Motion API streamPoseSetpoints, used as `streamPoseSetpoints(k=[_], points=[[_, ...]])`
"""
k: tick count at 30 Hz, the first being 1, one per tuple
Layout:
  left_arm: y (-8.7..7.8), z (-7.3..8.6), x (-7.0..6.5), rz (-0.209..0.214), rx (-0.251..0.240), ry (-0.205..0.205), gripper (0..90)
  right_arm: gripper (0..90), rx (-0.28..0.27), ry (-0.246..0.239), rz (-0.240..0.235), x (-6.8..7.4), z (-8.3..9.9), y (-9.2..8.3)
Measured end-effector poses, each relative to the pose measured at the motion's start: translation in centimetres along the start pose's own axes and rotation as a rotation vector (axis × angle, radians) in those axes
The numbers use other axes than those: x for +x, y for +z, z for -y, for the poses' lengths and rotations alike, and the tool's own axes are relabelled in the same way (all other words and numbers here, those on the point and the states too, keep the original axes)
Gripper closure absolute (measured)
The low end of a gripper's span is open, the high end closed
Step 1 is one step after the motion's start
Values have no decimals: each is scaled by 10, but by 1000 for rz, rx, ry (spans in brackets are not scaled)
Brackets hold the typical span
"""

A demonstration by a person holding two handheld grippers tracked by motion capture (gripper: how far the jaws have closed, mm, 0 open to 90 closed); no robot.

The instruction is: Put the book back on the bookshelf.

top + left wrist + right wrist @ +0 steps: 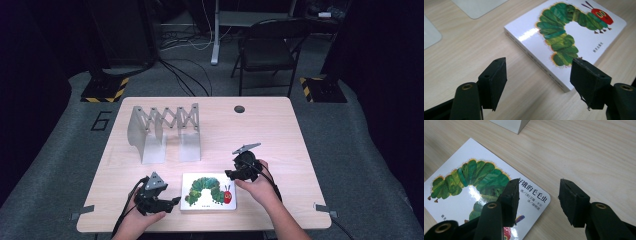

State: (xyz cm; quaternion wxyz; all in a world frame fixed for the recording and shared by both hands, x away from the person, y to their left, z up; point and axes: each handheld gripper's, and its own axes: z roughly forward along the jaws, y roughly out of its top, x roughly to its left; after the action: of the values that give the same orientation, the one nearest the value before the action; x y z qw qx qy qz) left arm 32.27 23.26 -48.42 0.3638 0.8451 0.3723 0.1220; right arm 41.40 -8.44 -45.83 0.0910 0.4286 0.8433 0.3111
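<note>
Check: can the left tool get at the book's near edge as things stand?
Probably yes. The left tool is open beside the book, and only bare table lies between its jaws and that edge.

High view looks down from above; both gripper views sit close over table, sharing book (209,191).

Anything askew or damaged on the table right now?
Nothing stands out. The caterpillar book lies flat and closed near the front edge of the table, cover intact. The metal expanding rack stands upright behind it. Both the left gripper and right gripper hover open beside the book.
</note>
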Motion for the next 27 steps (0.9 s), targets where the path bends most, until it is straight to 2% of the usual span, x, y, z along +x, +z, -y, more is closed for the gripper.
streamPoseSetpoints(k=[4,7,11,15,19,25,27], points=[[5,7,-3,7,20,37,295,506,17,5,-15,-1,4,6],[7,11,-4,15,22,20,292,504,16,16,-20,-4,5,10],[11,15,-9,20,37,26,287,492,31,21,-16,-5,7,14],[13,16,-15,30,49,49,288,482,50,1,-32,-4,8,20],[17,17,-19,36,53,60,289,470,84,4,-39,-6,8,27],[22,17,-22,44,65,61,292,460,98,59,-75,-10,9,32],[24,17,-23,42,74,68,297,460,109,63,-80,-11,10,33]])
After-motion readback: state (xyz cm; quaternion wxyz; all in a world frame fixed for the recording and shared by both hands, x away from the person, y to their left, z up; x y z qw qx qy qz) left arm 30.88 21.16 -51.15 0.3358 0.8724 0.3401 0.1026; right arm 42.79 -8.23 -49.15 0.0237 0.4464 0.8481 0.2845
